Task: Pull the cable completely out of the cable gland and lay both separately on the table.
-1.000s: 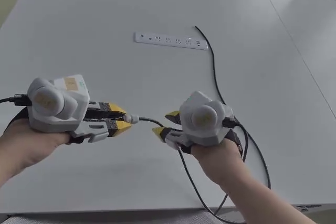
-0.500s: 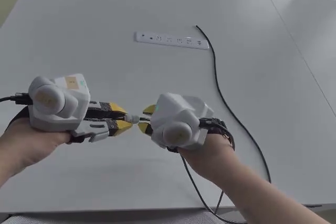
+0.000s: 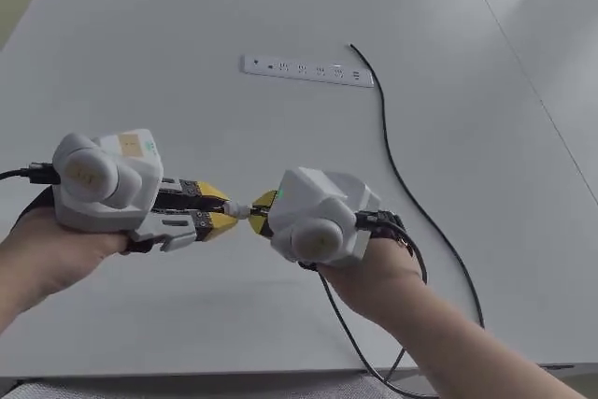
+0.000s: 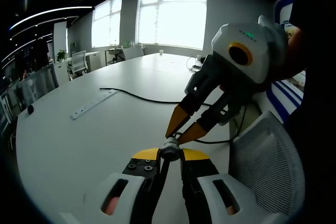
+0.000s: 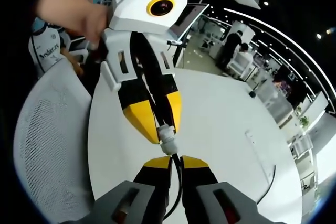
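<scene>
Bright, even overhead light on the white bench (image 3: 140,35) in the head view, sharp all over, with only soft, faint shadows. Hard glare from the windows (image 4: 173,17) in the left gripper view, blown out to plain white. Strong fisheye bending toward the edges of both gripper views, with the ceiling strip light (image 4: 52,13) curved into an arc and far background soft

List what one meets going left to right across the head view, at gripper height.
White-and-yellow left gripper → small white plastic cable gland → matching right gripper, clamping the thin black cable → separate long black cord.
</scene>
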The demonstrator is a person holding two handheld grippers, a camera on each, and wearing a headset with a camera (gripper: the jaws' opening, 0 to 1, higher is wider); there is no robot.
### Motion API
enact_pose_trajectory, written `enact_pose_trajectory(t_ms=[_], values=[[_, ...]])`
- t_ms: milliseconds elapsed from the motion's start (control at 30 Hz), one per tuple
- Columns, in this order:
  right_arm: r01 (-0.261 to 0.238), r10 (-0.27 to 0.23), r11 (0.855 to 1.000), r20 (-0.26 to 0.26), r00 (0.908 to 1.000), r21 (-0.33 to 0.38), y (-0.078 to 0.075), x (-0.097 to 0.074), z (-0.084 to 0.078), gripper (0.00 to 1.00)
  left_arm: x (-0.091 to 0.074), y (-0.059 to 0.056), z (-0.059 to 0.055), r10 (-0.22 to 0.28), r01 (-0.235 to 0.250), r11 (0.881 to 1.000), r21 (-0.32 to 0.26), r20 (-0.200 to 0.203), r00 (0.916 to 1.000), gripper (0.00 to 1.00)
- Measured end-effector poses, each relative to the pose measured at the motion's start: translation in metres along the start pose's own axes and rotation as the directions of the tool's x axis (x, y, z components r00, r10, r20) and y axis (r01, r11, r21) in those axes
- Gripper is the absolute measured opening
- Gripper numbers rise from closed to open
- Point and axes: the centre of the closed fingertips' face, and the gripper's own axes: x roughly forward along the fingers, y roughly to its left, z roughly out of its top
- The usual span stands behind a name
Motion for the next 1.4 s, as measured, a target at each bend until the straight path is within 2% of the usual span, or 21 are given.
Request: enact_pose_trajectory(t_ms=[133, 200, 333, 433, 567, 667, 767, 800, 833, 967, 1033, 1067, 1100, 1133, 1167, 1233, 1333, 1400], values=[[-0.001, 0.000, 0.999, 0.020, 0.9998, 0.034, -0.001, -0.001, -0.001, 0.01, 0.000, 0.000, 0.000, 0.002, -0.002, 1.000, -0.005, 0.008, 1.0000, 0.15], [0.016, -0.016, 0.999, 0.003, 0.9999, 0.042, -0.004, -0.002, -0.004, 0.01, 0.000, 0.000, 0.001, 0.004, -0.004, 1.000, -0.002, 0.011, 0.9999, 0.15], [0.032, -0.032, 0.994, -0.005, 0.9995, 0.109, -0.011, -0.003, -0.012, 0.01, -0.002, 0.002, 0.004, 0.007, -0.007, 1.000, -0.005, 0.018, 0.9998, 0.15], [0.039, -0.038, 0.984, -0.006, 0.9992, 0.174, -0.015, -0.005, -0.014, 0.01, -0.003, 0.002, 0.006, 0.010, -0.010, 1.000, -0.008, 0.027, 0.9996, 0.15], [0.038, -0.037, 0.964, -0.008, 0.9993, 0.265, -0.017, -0.005, -0.021, 0.01, -0.003, 0.002, 0.007, 0.010, -0.010, 1.000, -0.009, 0.032, 0.9994, 0.15], [0.039, -0.034, 0.955, -0.022, 0.9992, 0.295, -0.017, -0.005, -0.028, 0.01, -0.003, 0.002, 0.006, 0.012, -0.012, 1.000, -0.010, 0.032, 0.9994, 0.15], [0.043, -0.034, 0.932, -0.032, 0.9989, 0.361, -0.016, -0.005, -0.036, 0.01, -0.003, 0.001, 0.005, 0.010, -0.010, 1.000, -0.007, 0.027, 0.9996, 0.15], [0.045, -0.035, 0.922, -0.034, 0.9988, 0.385, -0.016, -0.005, -0.038, 0.01, -0.003, 0.000, 0.005, 0.010, -0.010, 1.000, -0.007, 0.027, 0.9996, 0.15], [0.043, -0.031, 0.905, -0.035, 0.9989, 0.423, -0.015, -0.005, -0.041, 0.01, -0.003, 0.000, 0.005, 0.010, -0.009, 1.000, -0.007, 0.026, 0.9996, 0.15], [0.041, -0.025, 0.874, -0.040, 0.9989, 0.484, -0.016, -0.005, -0.050, 0.01, -0.003, -0.002, 0.004, 0.009, -0.009, 1.000, -0.008, 0.026, 0.9996, 0.15], [0.043, -0.022, 0.851, -0.047, 0.9987, 0.523, -0.015, -0.004, -0.055, 0.01, -0.003, -0.002, 0.004, 0.009, -0.009, 1.000, -0.006, 0.024, 0.9997, 0.15], [0.039, -0.017, 0.825, -0.043, 0.9989, 0.563, -0.015, -0.004, -0.057, 0.01, -0.003, -0.002, 0.004, 0.010, -0.009, 1.000, -0.006, 0.024, 0.9997, 0.15], [0.039, -0.017, 0.808, -0.043, 0.9989, 0.588, -0.015, -0.003, -0.059, 0.01, -0.003, -0.002, 0.004, 0.009, -0.009, 1.000, -0.007, 0.025, 0.9996, 0.15], [0.049, -0.016, 0.781, -0.058, 0.9982, 0.623, -0.015, -0.003, -0.066, 0.01, -0.003, -0.003, 0.004, 0.009, -0.009, 1.000, -0.007, 0.026, 0.9996, 0.15], [0.049, -0.013, 0.768, -0.061, 0.9980, 0.639, -0.015, -0.002, -0.068, 0.01, -0.003, -0.003, 0.004, 0.010, -0.009, 1.000, -0.006, 0.026, 0.9996, 0.15], [0.040, 0.000, 0.730, -0.059, 0.9983, 0.682, -0.013, -0.001, -0.073, 0.01, -0.003, -0.004, 0.004, 0.010, -0.010, 1.000, -0.004, 0.024, 0.9997, 0.15], [0.045, 0.005, 0.719, -0.070, 0.9975, 0.693, -0.012, -0.002, -0.078, 0.01, -0.003, -0.005, 0.003, 0.011, -0.011, 1.000, -0.003, 0.021, 0.9997, 0.15], [0.041, 0.004, 0.719, -0.062, 0.9980, 0.694, -0.010, -0.003, -0.077, 0.01, -0.003, -0.006, 0.003, 0.012, -0.012, 1.000, -0.003, 0.022, 0.9997, 0.15]])
